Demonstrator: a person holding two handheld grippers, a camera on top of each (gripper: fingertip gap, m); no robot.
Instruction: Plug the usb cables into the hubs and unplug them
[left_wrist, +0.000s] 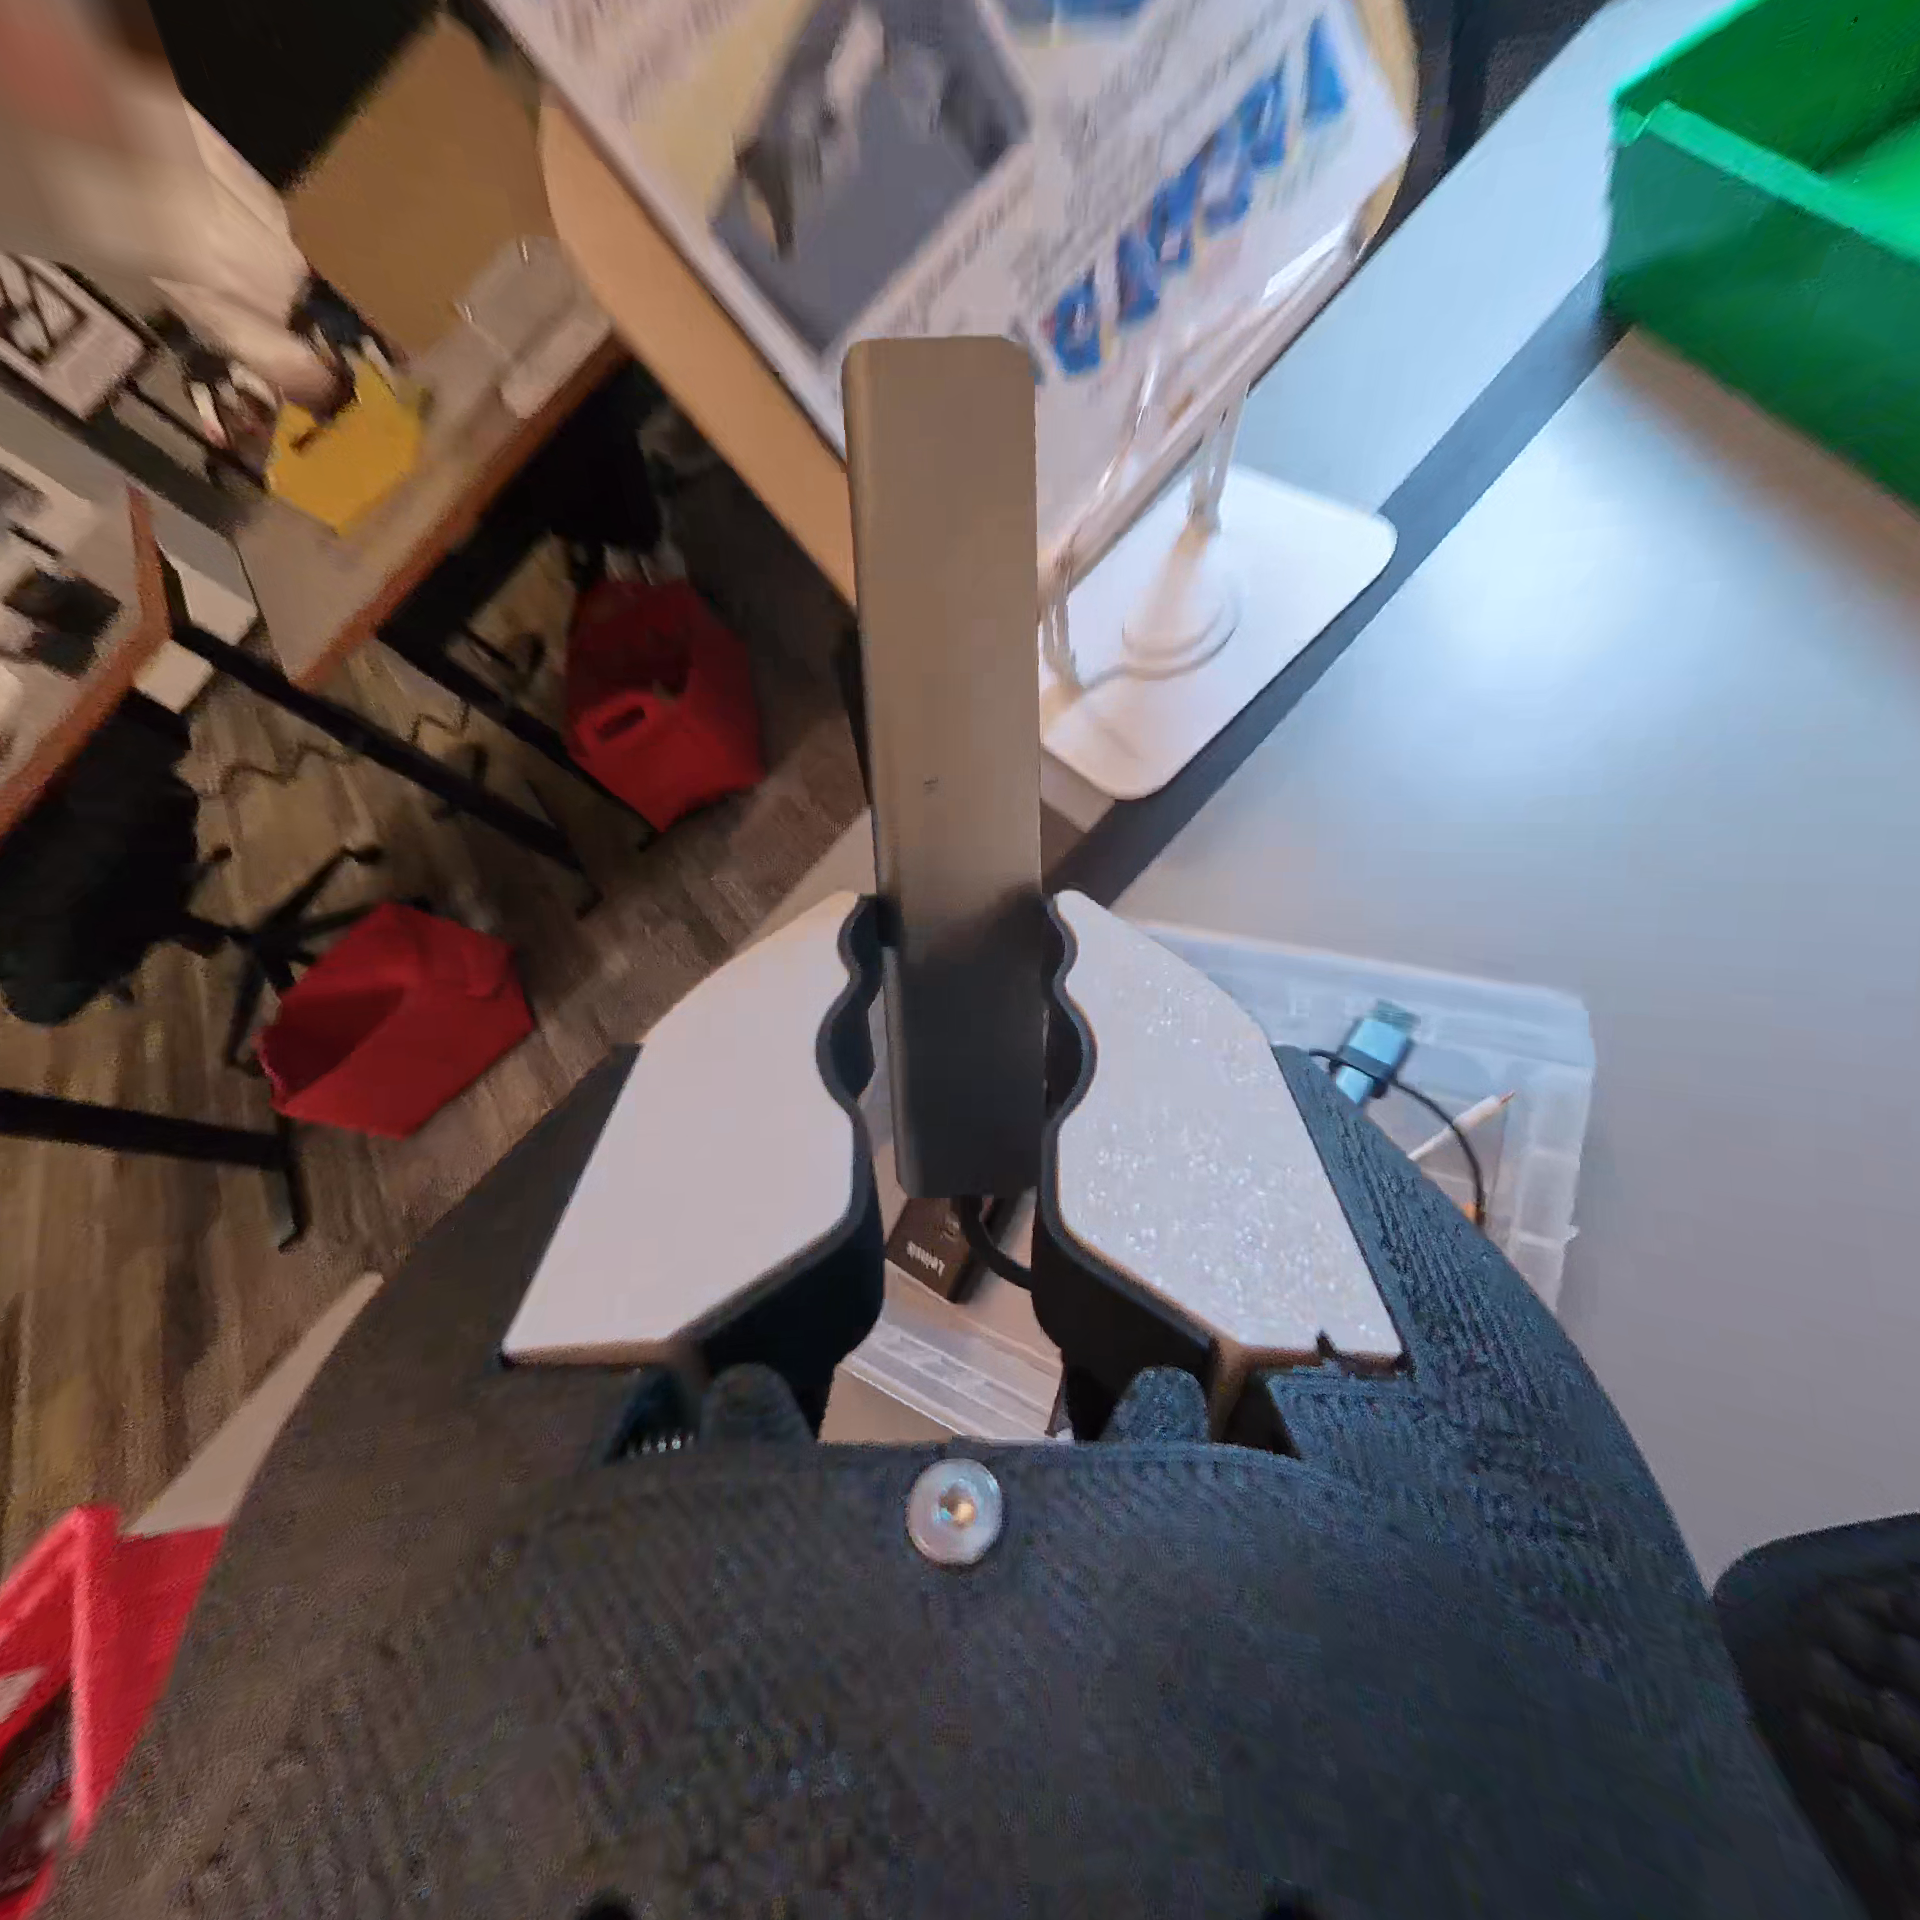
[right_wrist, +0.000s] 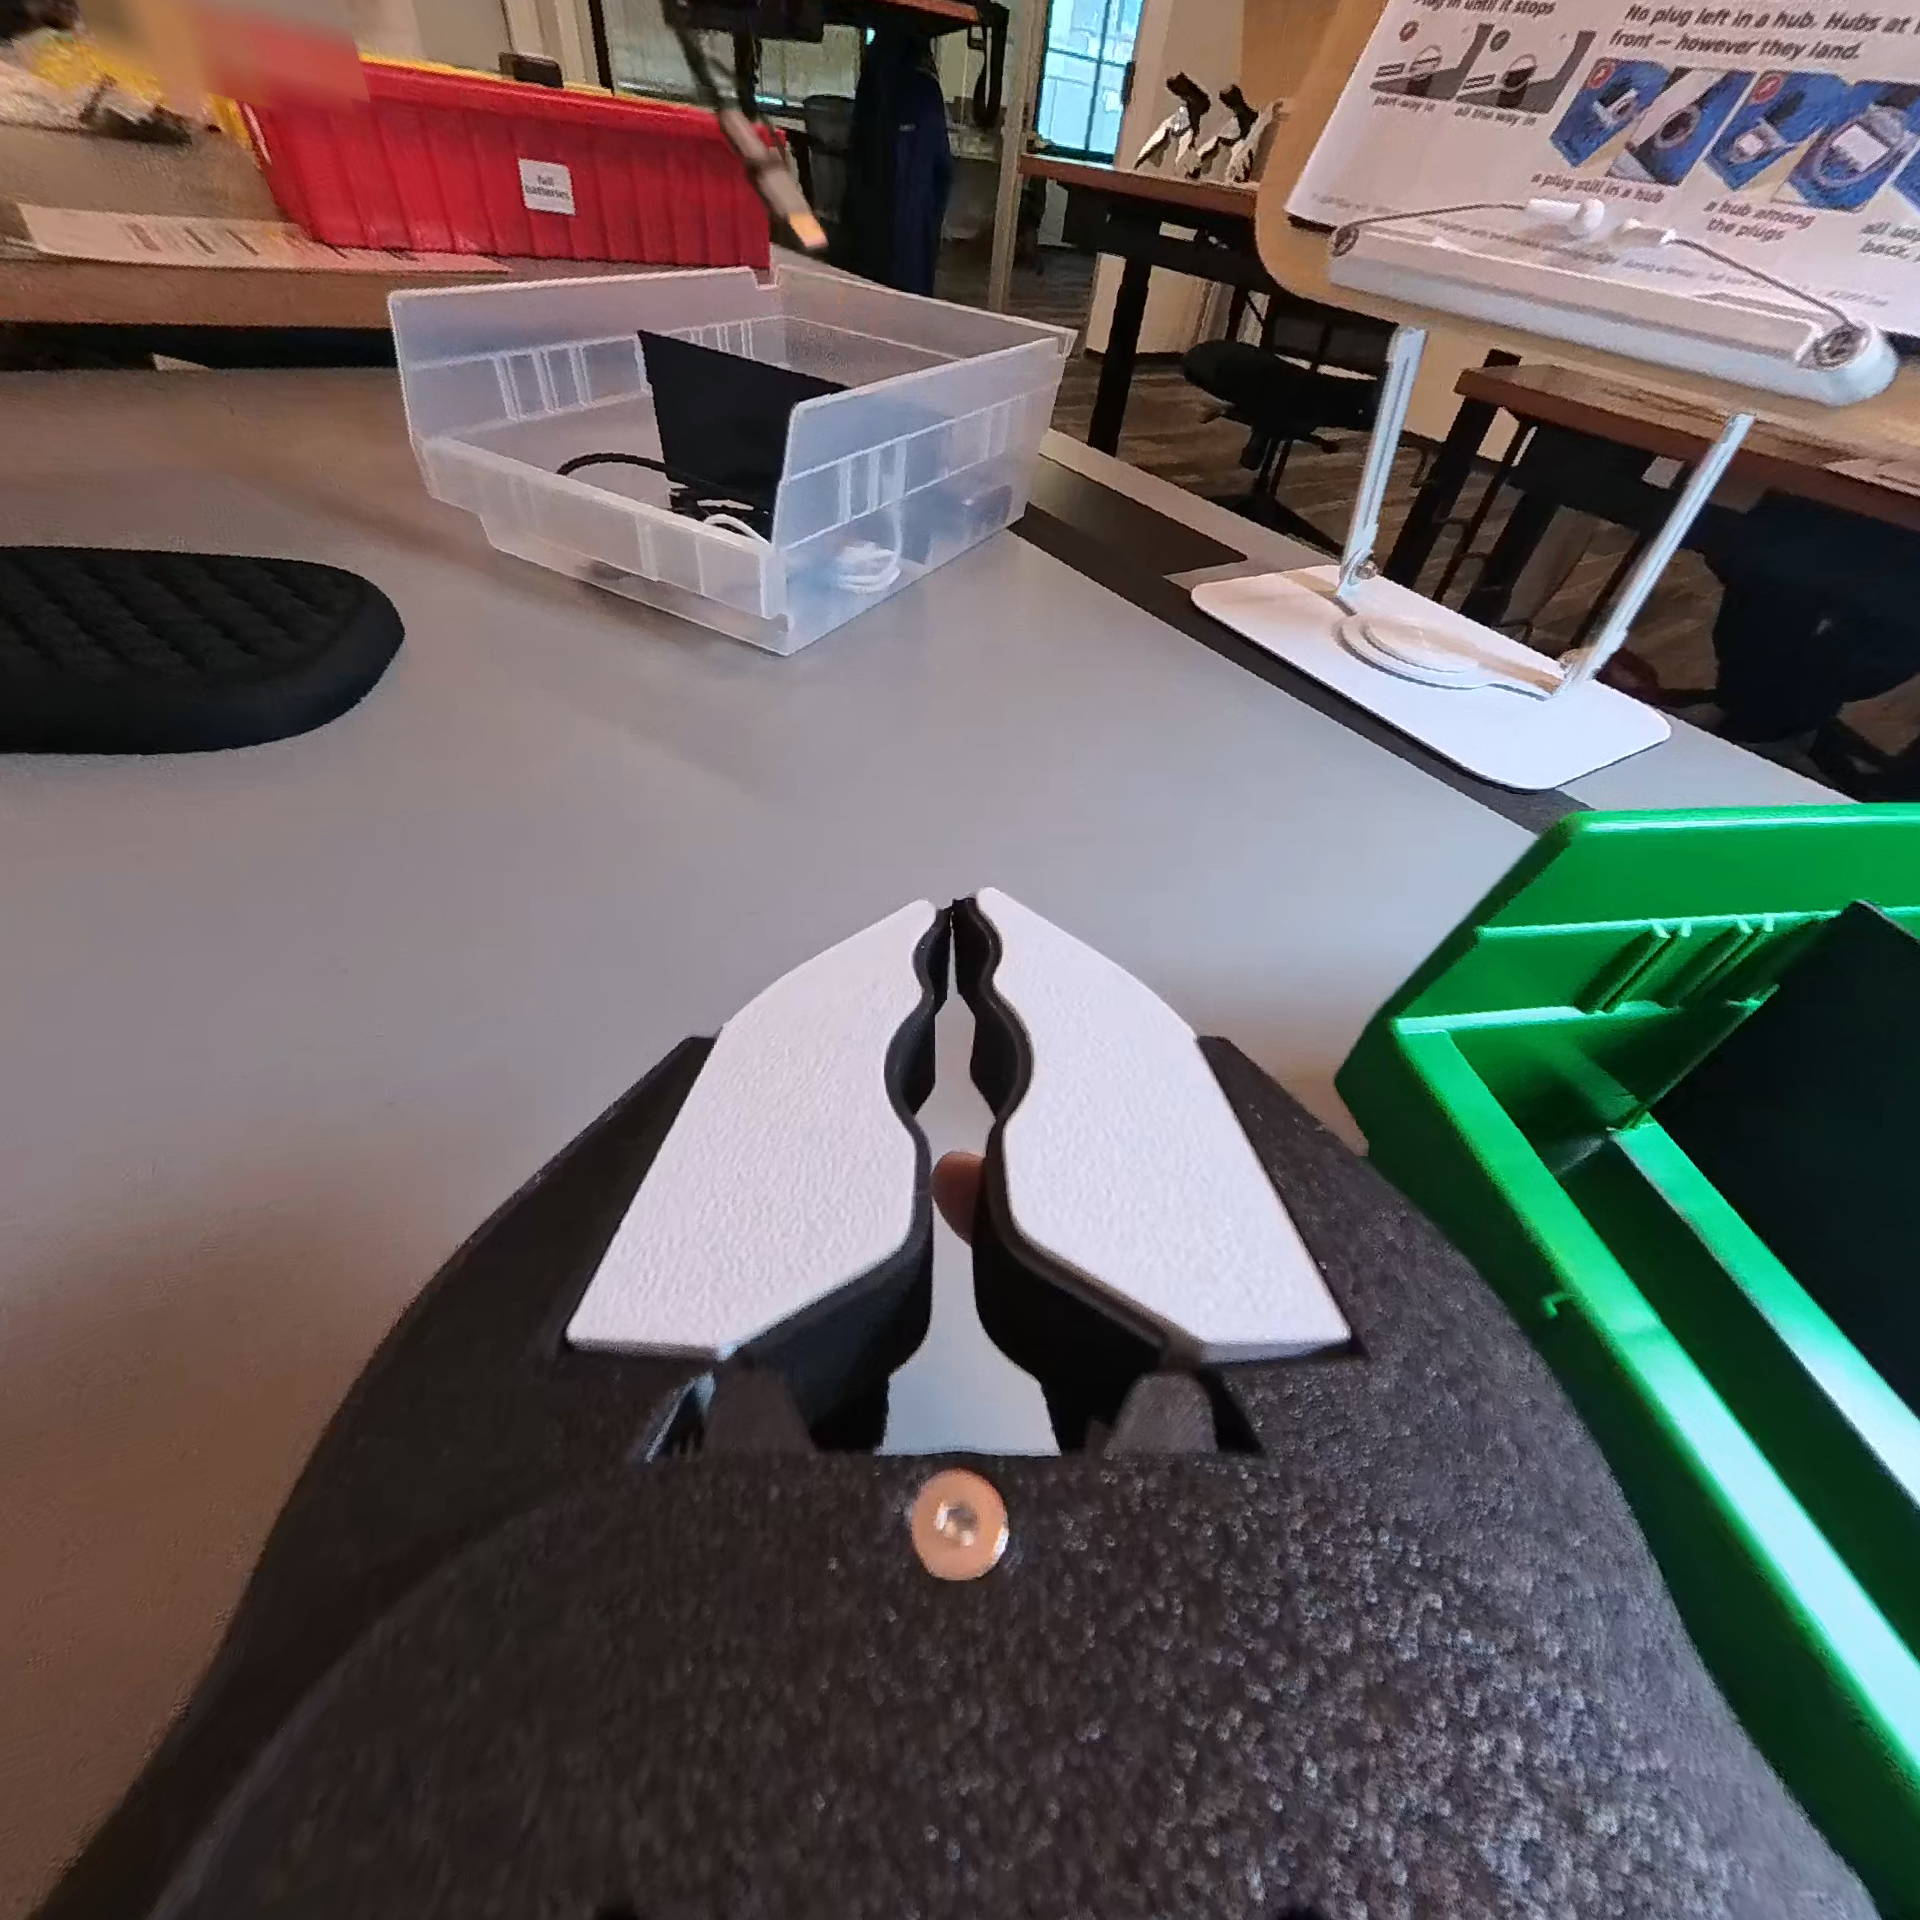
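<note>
My left gripper (left_wrist: 956, 914) is shut on a slim dark grey USB hub (left_wrist: 951, 727) and holds it upright in the air above a clear plastic bin (left_wrist: 1455, 997). The hub's black cable and plug (left_wrist: 930, 1257) hang below the fingers. A blue-grey USB connector (left_wrist: 1371, 1049) on a black cable lies in the bin. My right gripper (right_wrist: 961, 904) is shut and empty, low over the grey table (right_wrist: 623, 831). The clear bin (right_wrist: 894, 457) stands far ahead of it with a black divider and coiled cables inside. A dangling cable end (right_wrist: 779, 197) shows blurred above it.
A green bin (right_wrist: 1558, 883) stands close on the right of my right gripper. A white stand (right_wrist: 1455, 675) holding an instruction sheet is at the table's far right edge. A black padded mat (right_wrist: 177, 644) lies at the left. A red bin (right_wrist: 499, 156) sits on another table behind. One gripper's finger ends stand about 45 cm off the other's.
</note>
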